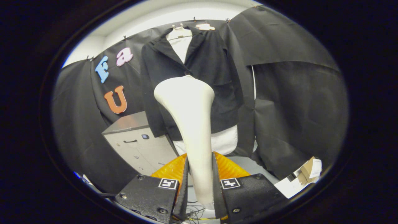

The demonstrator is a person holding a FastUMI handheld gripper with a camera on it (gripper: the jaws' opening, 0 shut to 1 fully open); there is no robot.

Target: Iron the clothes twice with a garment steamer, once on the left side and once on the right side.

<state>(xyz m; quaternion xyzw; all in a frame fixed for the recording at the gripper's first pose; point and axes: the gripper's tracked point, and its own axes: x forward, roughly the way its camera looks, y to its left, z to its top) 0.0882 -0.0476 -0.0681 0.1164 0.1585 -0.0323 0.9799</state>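
Black cloth (295, 102) hangs as the wall all round, clipped along its top edge, with a pale wall (149, 18) brightly lit above it. Ahead and left of the hand-held gripper (200, 183) stands a grey cabinet (136, 146) with a dark handle. Ahead and right lies a torn cardboard box (303, 177) on pale floor (248, 165).

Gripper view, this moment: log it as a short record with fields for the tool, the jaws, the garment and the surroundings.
tool: cream garment steamer, handle between the jaws, head raised in front of the jacket
gripper: jaws shut on the steamer handle, one on each side
garment: black jacket over a white shirt, hung on a hanger against the black cloth wall
steamer contact: cannot tell whether the head touches the jacket
surroundings: grey cabinet below and left of the jacket; cardboard and paper at lower right
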